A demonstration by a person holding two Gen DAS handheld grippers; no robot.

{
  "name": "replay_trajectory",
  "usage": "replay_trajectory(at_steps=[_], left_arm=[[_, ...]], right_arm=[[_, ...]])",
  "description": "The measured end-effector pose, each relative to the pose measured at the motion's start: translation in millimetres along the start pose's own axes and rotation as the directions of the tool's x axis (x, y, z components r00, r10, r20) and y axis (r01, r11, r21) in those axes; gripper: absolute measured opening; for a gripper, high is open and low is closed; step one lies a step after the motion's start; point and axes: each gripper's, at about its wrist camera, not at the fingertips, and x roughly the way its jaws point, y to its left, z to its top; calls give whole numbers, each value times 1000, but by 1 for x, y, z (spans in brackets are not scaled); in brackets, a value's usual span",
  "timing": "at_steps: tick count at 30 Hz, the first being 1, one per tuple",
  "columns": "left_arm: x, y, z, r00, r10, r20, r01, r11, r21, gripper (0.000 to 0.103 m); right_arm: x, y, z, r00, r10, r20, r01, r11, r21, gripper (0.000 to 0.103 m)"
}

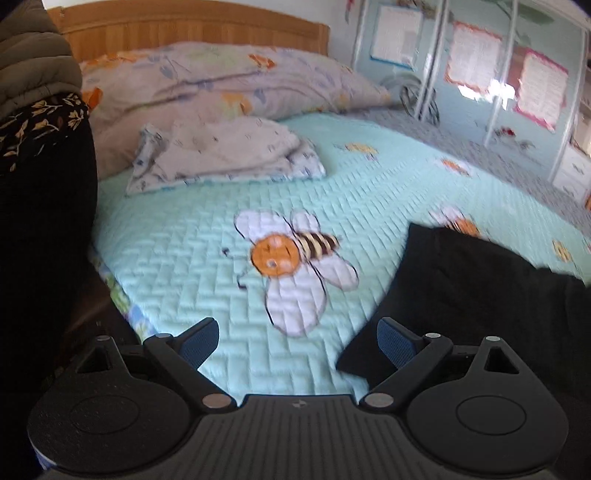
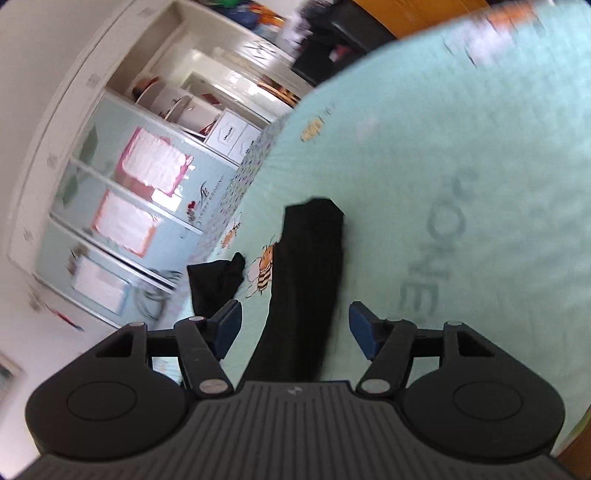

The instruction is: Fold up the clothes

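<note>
the left gripper (image 1: 297, 343) hangs over the near edge of the bed (image 1: 192, 258), its blue pads spread wide with nothing between them. below the gap lies bare mint quilt and a large appliquéd bee (image 1: 291, 258). the black garment (image 1: 472, 295) lies on the quilt to the right of that gripper; one corner of it reaches in just beside the right-hand pad, though whether it touches the pad cannot be told through the blur.

in the right wrist view the picture is rolled, so the bed tilts up across the frame. the right gripper (image 2: 295, 325) is also spread, and a long narrow strip of the black garment (image 2: 310, 280) runs straight up between its pads, clear of both of them. a second dark bunch of cloth (image 2: 214, 280) sits on the quilt just past the left-hand pad, apart from the strip, with a small bee motif between the two.

further up the bed, a folded pale printed cloth (image 1: 225, 155) rests in front of a big floral pillow (image 1: 221, 85), both well apart from the black garment, and behind them stands a wooden headboard (image 1: 192, 26). at the left edge of the left wrist view a person's dark clothing with a leaf-patterned band (image 1: 40, 122) fills the frame beside the bed. beyond the far side of the bed stands a pale blue cabinet (image 1: 480, 74) with pink-framed sheets on its doors.
</note>
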Motion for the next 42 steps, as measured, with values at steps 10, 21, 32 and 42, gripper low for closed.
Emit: replay_trajectory(at_steps=[10, 21, 32, 42], left_arm=[[6, -17, -47, 987, 0, -159, 13, 997, 80, 94], [42, -25, -32, 973, -56, -222, 53, 998, -23, 102], [51, -20, -25, 971, 16, -240, -14, 1000, 11, 103], [56, -21, -13, 984, -14, -179, -6, 994, -107, 94]], right_arm=[[9, 2, -54, 990, 80, -119, -68, 993, 99, 67], [9, 15, -70, 986, 65, -156, -53, 996, 78, 73], [5, 26, -87, 982, 18, -190, -15, 1000, 18, 79], [34, 48, -98, 981, 14, -191, -24, 998, -53, 77]])
